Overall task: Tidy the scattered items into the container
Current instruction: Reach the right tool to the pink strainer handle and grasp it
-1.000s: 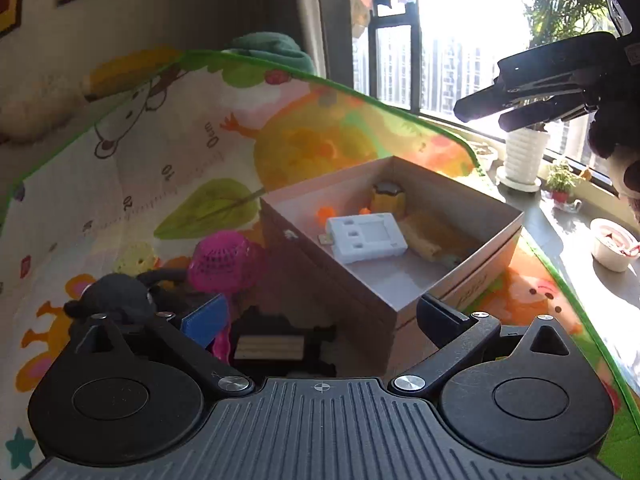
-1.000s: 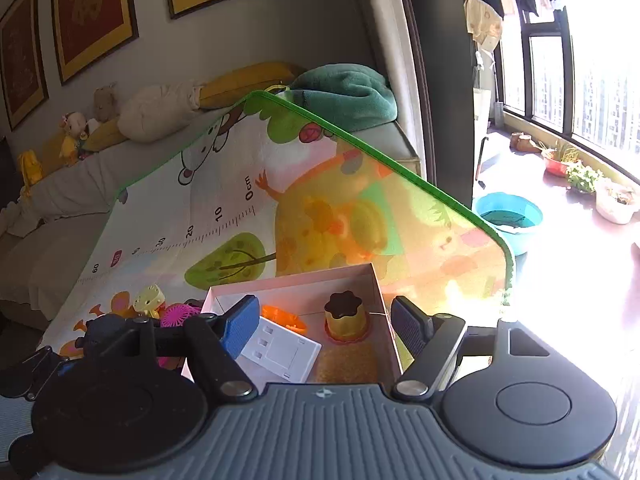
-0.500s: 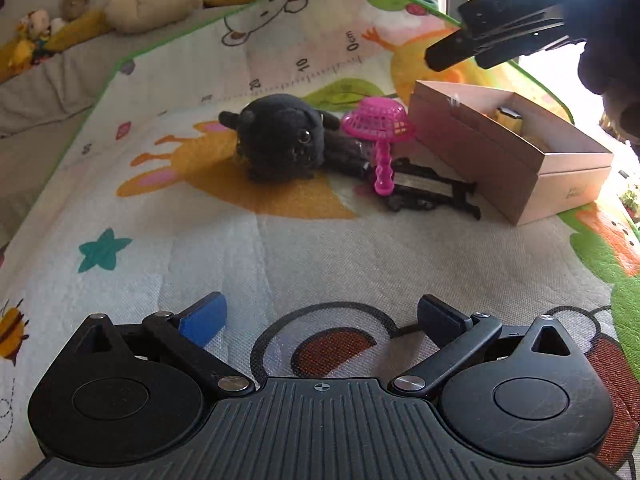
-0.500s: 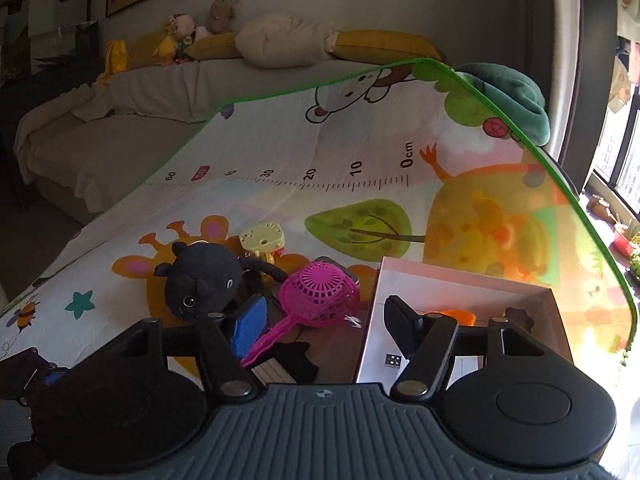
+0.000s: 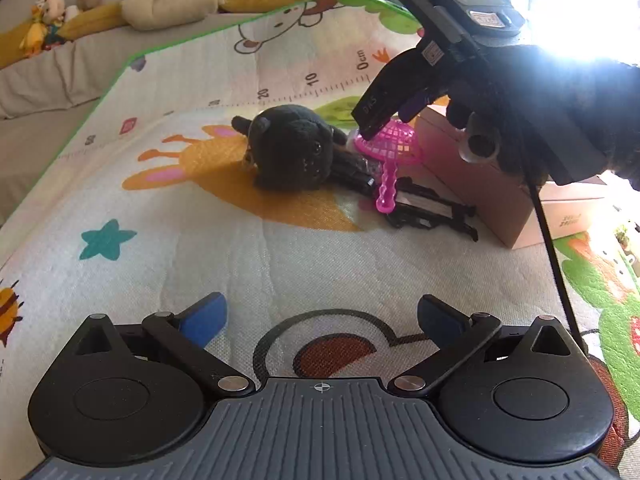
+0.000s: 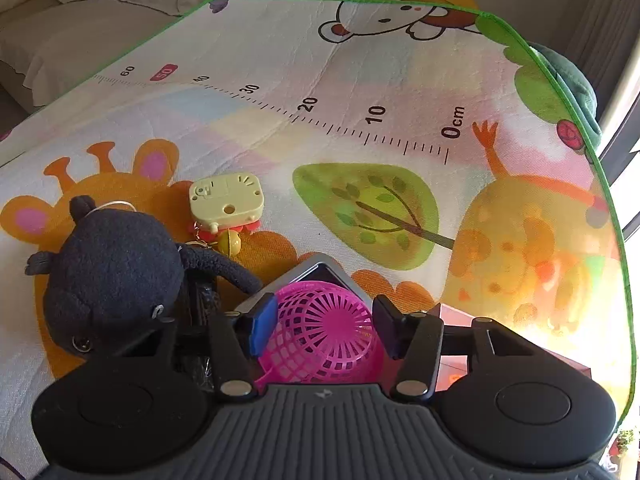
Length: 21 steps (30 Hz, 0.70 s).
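Note:
A pink plastic strainer (image 5: 390, 152) lies on the play mat beside a black plush toy (image 5: 290, 148) and a flat black item (image 5: 430, 210), left of the pink cardboard box (image 5: 492, 196). My right gripper (image 6: 322, 326) is open, its fingers straddling the strainer's basket (image 6: 322, 338); it shows from outside in the left wrist view (image 5: 376, 118), tips at the basket. The plush (image 6: 112, 280) lies to its left. A yellow toy (image 6: 226, 200) with a bell lies beyond. My left gripper (image 5: 320, 318) is open and empty, low over the mat, well short of the toys.
The play mat (image 5: 200, 240) covers the bed. Stuffed toys and a long pillow (image 5: 172, 0) line the far edge. A green towel (image 6: 576, 84) lies at the mat's far right corner. A bright window is to the right.
My right gripper has dropped from above the box down to the pink strainer. My left gripper has pulled back from the box to low over the mat.

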Tool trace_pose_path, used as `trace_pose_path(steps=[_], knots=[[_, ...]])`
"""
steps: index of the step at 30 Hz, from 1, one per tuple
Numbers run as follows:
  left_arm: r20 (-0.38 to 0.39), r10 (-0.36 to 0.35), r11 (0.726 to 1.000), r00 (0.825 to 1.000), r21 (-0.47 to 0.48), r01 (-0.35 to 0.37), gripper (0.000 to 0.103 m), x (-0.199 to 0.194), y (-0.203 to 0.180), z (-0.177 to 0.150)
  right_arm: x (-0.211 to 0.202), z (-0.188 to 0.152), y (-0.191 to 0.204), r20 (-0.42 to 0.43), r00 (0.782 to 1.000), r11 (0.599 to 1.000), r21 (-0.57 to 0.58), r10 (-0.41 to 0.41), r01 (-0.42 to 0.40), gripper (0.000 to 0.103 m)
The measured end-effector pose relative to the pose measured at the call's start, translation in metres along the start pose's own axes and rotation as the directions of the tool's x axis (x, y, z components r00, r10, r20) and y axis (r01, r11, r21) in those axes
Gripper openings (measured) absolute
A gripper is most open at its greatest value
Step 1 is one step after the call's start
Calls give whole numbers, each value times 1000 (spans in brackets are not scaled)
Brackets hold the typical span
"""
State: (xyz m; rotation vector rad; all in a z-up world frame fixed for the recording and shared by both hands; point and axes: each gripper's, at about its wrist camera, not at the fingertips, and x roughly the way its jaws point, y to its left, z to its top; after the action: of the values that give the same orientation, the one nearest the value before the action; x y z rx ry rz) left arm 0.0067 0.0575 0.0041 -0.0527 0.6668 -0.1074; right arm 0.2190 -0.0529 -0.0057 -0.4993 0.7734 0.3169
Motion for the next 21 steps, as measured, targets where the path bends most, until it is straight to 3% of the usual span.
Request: trace_pose_path(steps=[2,4,6,8,12,18,21], knots=[[9,2,1000,1000,10,-2,103,-2,-2,0,-14,-5,3,6,999,999,-12,33,-32,26],[24,-7,1000,1000,25,7,103,-5,-4,-1,-29,-11,4,-20,993,993,6,116,-116,25],[37,-5,999,999,37,4,103,-7,-6,-3,-43,-19,6,-69,963,965,45,260,-257,25],[40,6,999,999,36,-8,103,-8,-6,-3,-58,-28,9,-70,940,942,48,335,-332,25],[36,23,999,999,22,-23,103,-7,-4,-2,-66,-38,13,-52,962,963,33,268,-266,33],[29,17,1000,999,5,-17,103,-21,2,-8,-25,-42,3,-82,962,938,260,259,-230,40],[18,19,1000,1000,5,-19,103,-35,8,-16,-27,-46,14,-58,969,951,213,242,-225,27]])
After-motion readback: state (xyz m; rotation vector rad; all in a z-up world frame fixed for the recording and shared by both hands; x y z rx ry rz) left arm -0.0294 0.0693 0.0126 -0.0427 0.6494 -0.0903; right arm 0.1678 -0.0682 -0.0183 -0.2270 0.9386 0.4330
